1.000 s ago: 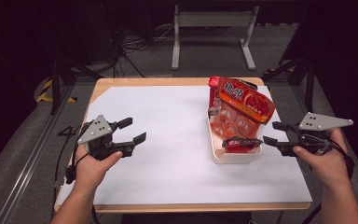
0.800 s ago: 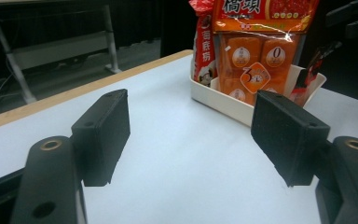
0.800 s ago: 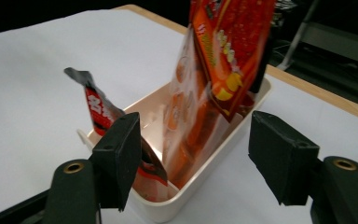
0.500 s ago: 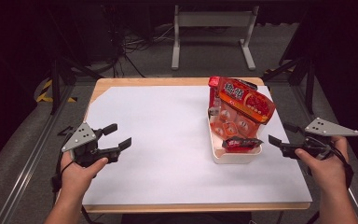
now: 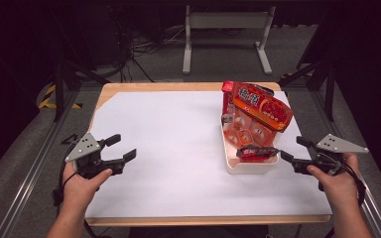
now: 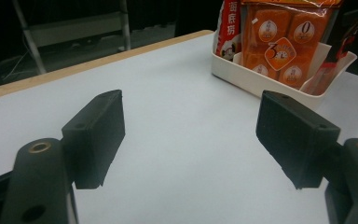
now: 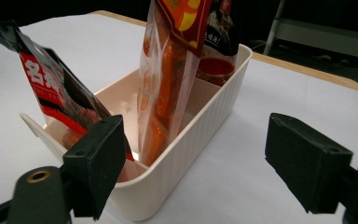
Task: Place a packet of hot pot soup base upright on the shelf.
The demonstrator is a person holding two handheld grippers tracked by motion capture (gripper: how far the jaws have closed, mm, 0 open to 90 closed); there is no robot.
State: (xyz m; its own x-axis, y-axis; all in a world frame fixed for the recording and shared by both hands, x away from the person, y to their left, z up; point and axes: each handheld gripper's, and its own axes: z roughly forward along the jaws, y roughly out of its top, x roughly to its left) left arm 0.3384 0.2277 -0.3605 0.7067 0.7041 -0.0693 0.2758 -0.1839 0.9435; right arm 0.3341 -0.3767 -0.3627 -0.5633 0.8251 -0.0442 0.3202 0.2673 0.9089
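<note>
Flanking the white bin [image 5: 250, 166]: two spread, empty hand-held grippers

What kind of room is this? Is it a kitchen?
Probably not a kitchen; more likely a lab or studio. The table has a plain white sheet, dark metal frames stand around it, and cables lie on the grey floor.

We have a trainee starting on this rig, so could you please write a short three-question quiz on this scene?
1. True or false: the right gripper holds a snack packet.
2. Which stands tallest in the white ribbed bin?
A. the big orange snack bag
B. the small red-and-black packet
C. a bottle
3. Fill in: the left gripper hovers over the ____ table cover.

Key: 1 false, both grippers are open and hold nothing; 2 A; 3 white.
</note>
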